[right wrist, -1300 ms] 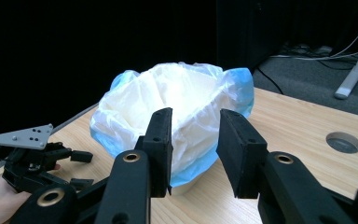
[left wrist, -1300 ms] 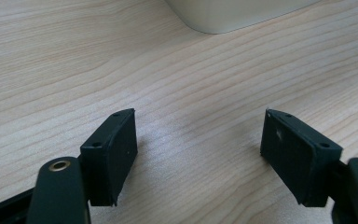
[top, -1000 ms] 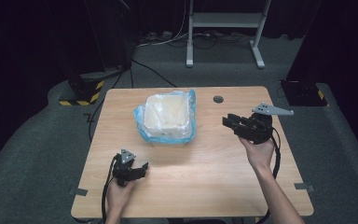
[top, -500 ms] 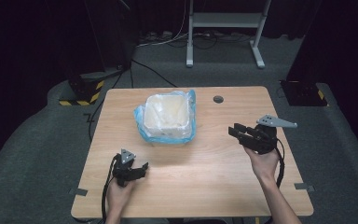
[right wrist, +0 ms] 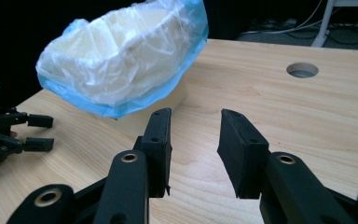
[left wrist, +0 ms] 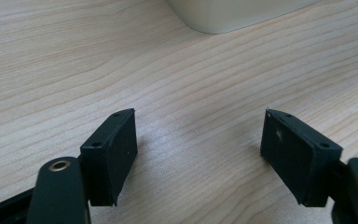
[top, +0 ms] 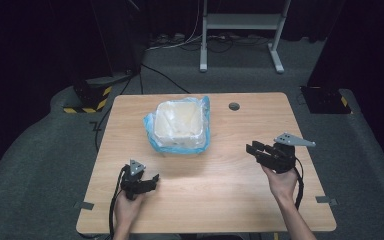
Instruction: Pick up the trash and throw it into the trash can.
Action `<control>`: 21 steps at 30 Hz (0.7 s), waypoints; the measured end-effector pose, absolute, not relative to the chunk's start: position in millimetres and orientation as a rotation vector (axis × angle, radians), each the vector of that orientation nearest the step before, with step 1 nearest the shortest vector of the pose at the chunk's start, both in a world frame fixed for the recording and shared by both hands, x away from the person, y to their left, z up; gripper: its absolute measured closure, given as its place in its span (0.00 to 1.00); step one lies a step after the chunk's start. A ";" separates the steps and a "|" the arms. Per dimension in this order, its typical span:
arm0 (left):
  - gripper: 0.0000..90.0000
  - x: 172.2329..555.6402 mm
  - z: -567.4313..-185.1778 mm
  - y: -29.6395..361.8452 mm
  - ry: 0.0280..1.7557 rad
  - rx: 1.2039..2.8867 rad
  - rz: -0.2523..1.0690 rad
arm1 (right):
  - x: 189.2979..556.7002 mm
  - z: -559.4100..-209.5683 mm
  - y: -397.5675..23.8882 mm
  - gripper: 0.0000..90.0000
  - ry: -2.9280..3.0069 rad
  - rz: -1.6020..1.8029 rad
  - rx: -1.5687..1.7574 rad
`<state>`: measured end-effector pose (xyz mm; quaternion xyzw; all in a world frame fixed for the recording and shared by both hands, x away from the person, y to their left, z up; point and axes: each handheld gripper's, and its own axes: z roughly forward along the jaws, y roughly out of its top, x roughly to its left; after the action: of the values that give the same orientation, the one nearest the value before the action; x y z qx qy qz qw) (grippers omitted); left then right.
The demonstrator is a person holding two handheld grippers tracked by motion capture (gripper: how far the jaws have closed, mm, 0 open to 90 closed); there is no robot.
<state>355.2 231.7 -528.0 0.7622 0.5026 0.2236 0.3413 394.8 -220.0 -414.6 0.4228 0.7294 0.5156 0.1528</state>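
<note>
A white tub lined with a blue-edged clear plastic bag (top: pixel 180 125) stands on the wooden table (top: pixel 220 190), a little behind its middle. My left gripper (top: pixel 154 179) rests low near the front left. In the left gripper view its jaws (left wrist: pixel 199 116) stand wide open over bare wood, with the tub's base (left wrist: pixel 242 14) ahead. My right gripper (top: pixel 251 148) hovers at the right, pointing left toward the tub. Its jaws (right wrist: pixel 193 114) are partly open with nothing between them, and the bagged tub (right wrist: pixel 121 60) lies ahead on the left.
A round cable hole (top: pixel 234 106) sits in the tabletop behind and to the right of the tub. In the right gripper view the left gripper (right wrist: pixel 32 133) lies at the far left. A metal stand (top: pixel 240 30) and cables lie on the floor beyond the table.
My right gripper has sunk toward the table and come slightly nearer the front edge. The left gripper and the tub have stayed put.
</note>
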 end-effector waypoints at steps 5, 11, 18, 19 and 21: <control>0.30 355.2 -528.0 231.7 1.308 1.983 0.582 | 392.9 -424.2 -220.9 0.70 2.085 1.463 1.229; 0.30 355.2 -528.0 231.7 1.307 1.983 0.582 | 391.7 -434.9 -221.6 0.70 2.086 1.446 1.246; 0.30 355.2 -528.0 231.7 1.308 1.982 0.582 | 392.1 -452.5 -222.2 0.70 2.095 1.398 1.268; 0.30 355.2 -528.0 231.7 1.307 1.983 0.582 | 392.2 -456.7 -222.3 0.70 2.099 1.385 1.279; 0.30 355.2 -528.0 231.7 1.307 1.983 0.582 | 392.4 -461.4 -222.6 0.70 2.103 1.368 1.282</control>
<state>355.2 231.7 -528.0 0.7622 0.5026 0.2237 0.3412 392.4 -222.6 -461.4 0.4490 0.7367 0.4791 0.1615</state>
